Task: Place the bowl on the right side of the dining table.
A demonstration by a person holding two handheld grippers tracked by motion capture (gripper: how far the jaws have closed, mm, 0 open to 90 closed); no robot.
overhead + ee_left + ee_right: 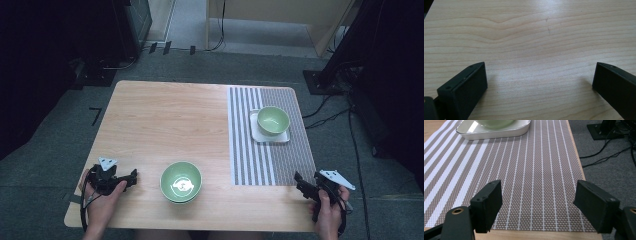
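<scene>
Both our grippers are spread wide and hold nothing: the left gripper (131, 179) rests just beside the near bowl (181, 181), the right gripper (301, 183) at the mat's (270, 150) near corner. The far bowl (273, 120) sits on a tray (256, 131). We judge a careless sideways reach could shove the near bowl off the table's (165, 115) near edge; open wood lies left and beyond.

Near bowl (181, 182) sits on table (165, 120), centre-near. Placemat (270, 165) covers table's right side; far bowl (273, 120) in tray (255, 131) on placemat's far part.
</scene>
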